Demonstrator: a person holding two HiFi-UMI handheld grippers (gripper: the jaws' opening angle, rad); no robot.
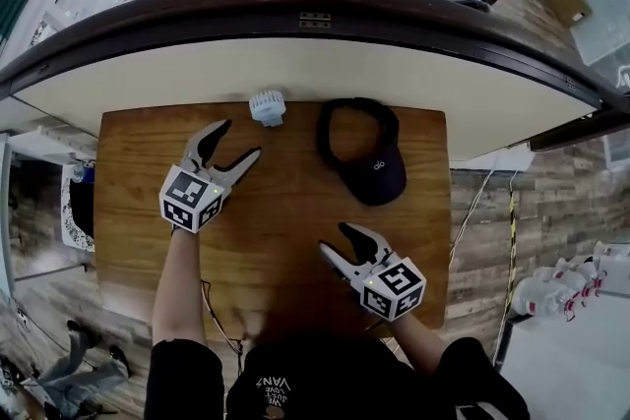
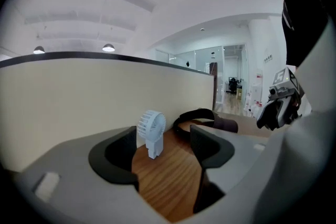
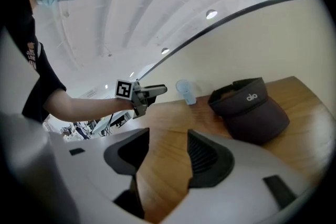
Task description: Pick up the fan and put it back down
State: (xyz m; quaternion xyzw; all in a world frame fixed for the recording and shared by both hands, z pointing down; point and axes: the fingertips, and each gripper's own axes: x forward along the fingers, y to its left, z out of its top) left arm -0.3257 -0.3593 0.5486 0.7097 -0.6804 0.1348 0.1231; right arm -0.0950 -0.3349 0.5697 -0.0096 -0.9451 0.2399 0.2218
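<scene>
Left claw [image 1: 240, 139]: jaws spread wide with nothing pinched, held over the wooden counter [image 1: 285, 211].
White handheld fan [image 1: 267, 106]: stood upright on its base at the counter's far edge, close against the cream partition [image 1: 148, 84]. It is seen ahead of the left jaws and is not touched by them.
Dark sun visor [image 1: 366, 157]: laid on the counter right of the fan, apart from it.
Right claw [image 1: 334, 238]: jaws spread, with only bare counter seen between them, nearer the front edge.
</scene>
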